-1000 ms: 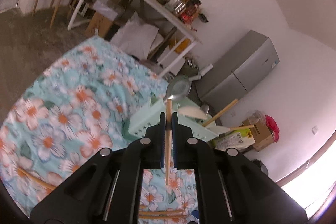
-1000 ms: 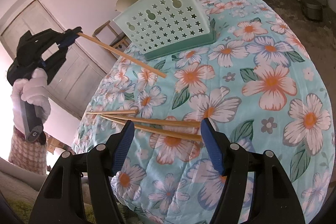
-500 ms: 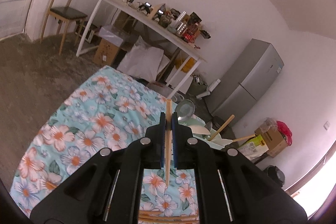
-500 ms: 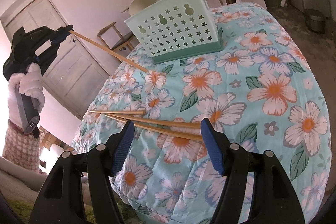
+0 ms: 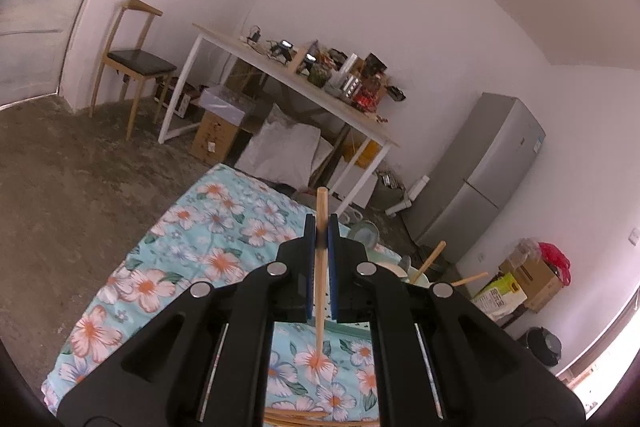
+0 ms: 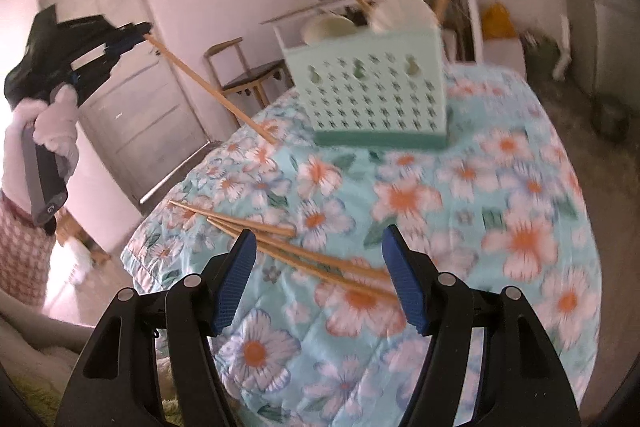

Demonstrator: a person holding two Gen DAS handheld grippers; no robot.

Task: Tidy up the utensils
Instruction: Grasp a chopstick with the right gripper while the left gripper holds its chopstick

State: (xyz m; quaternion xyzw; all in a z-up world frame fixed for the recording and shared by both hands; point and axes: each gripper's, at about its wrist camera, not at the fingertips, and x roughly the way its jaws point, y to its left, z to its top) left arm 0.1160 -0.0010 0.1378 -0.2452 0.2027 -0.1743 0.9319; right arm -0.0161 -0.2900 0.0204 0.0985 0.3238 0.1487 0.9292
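Observation:
My left gripper (image 5: 321, 223) is shut on a wooden chopstick (image 5: 321, 267), held in the air above the flowered table. From the right wrist view the same gripper (image 6: 140, 29) shows at upper left in a gloved hand, its chopstick (image 6: 208, 87) slanting down toward the mint basket (image 6: 372, 91). The basket holds several utensils with wooden handles. My right gripper (image 6: 320, 267) hangs open just above three loose chopsticks (image 6: 280, 247) lying on the cloth, touching none. In the left wrist view the basket (image 5: 384, 263) is mostly hidden behind the fingers.
The flowered cloth (image 6: 500, 227) covers a round-edged table. A wooden chair (image 5: 132, 59), a cluttered white desk (image 5: 300, 87), boxes and a grey fridge (image 5: 488, 179) stand beyond it. The person's checked sleeve (image 6: 20, 239) is at the left edge.
The left gripper has risen and tipped up with its chopstick; the basket has dropped low in its view. The right gripper has lifted and rolled, so the table looks tilted and blurred.

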